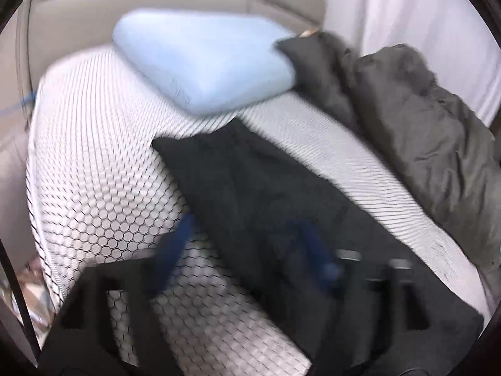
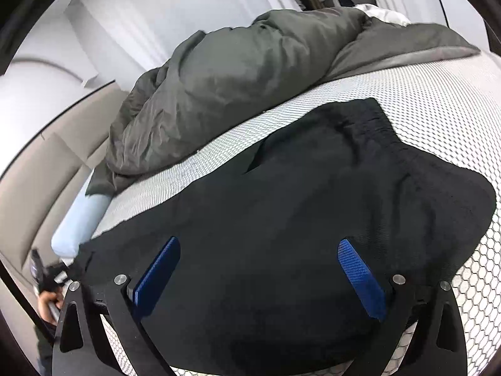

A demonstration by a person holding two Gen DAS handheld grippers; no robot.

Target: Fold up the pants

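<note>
The black pants [image 2: 313, 188] lie spread flat on the white mesh mattress [image 2: 438, 100], with the wide part to the right in the right wrist view. My right gripper [image 2: 259, 242] hovers over them, its blue fingers [image 2: 156, 275] wide apart and open with nothing pinched between them. The left wrist view is blurred; there a narrower stretch of the pants [image 1: 250, 181] runs from the middle to the lower right. My left gripper [image 1: 242, 222] stands open at the pants' left edge, one finger above the mattress [image 1: 94, 156] and the other above the cloth.
A light blue pillow [image 1: 203, 62] lies at the head of the bed against a beige headboard [image 1: 156, 0]. A crumpled grey duvet [image 2: 235, 62] is heaped along the far side. A hand [image 2: 48, 300] shows at the lower left edge of the right wrist view.
</note>
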